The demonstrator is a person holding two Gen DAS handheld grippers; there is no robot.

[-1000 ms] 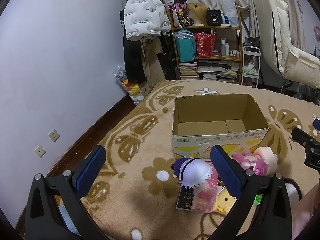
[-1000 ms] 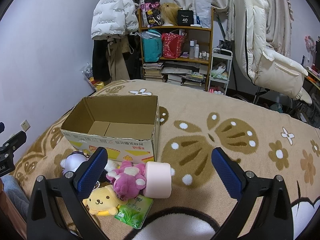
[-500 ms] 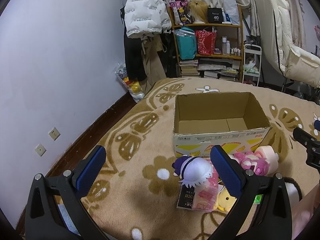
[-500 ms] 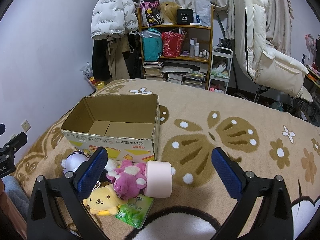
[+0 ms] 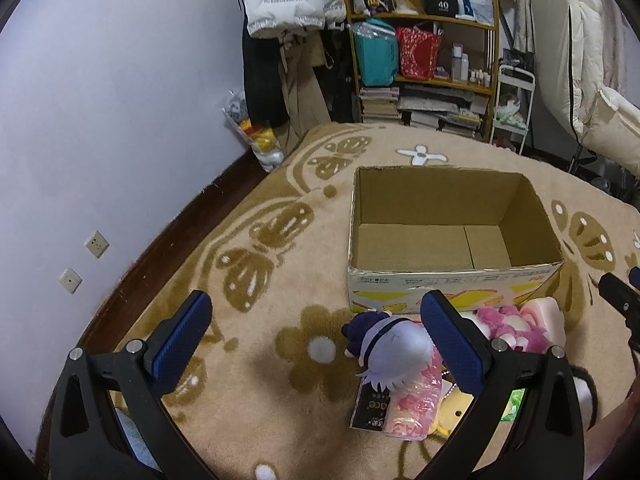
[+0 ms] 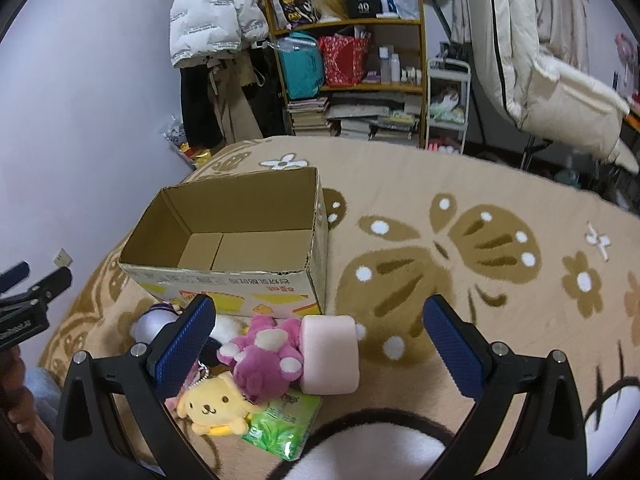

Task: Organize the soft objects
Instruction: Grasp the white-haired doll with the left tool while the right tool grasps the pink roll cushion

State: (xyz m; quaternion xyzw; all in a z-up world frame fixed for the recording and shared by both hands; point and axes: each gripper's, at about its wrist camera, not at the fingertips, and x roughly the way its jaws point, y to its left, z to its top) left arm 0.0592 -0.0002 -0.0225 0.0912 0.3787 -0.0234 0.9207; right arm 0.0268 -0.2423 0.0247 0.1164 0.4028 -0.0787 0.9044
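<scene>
An empty cardboard box (image 5: pixel 452 280) (image 6: pixel 224 280) stands open on the patterned carpet. In front of it lies a heap of soft things: a white-and-purple plush (image 5: pixel 394 344), a pink plush (image 6: pixel 262 356), a pink foam roll (image 6: pixel 330 354), a yellow dog plush (image 6: pixel 212 406), a green tissue pack (image 6: pixel 282 426) and a pink packet (image 5: pixel 414 408). My left gripper (image 5: pixel 320 344) hovers open above the heap's left side, its right finger overlapping the white plush. Over the pink plush and roll my right gripper (image 6: pixel 320 344) is held open. Neither holds anything.
A loaded shelf (image 6: pixel 352 60) with hanging coats (image 5: pixel 288 0), a small white cart (image 6: pixel 446 104) and a white padded chair (image 6: pixel 552 92) line the far wall. A wall with sockets (image 5: pixel 96 244) runs along the left. Bare carpet (image 6: pixel 460 240) spreads right of the box.
Both views have risen and tipped slightly, showing more of the box's inside; the right view has also swung a little to the right. The objects have not moved.
</scene>
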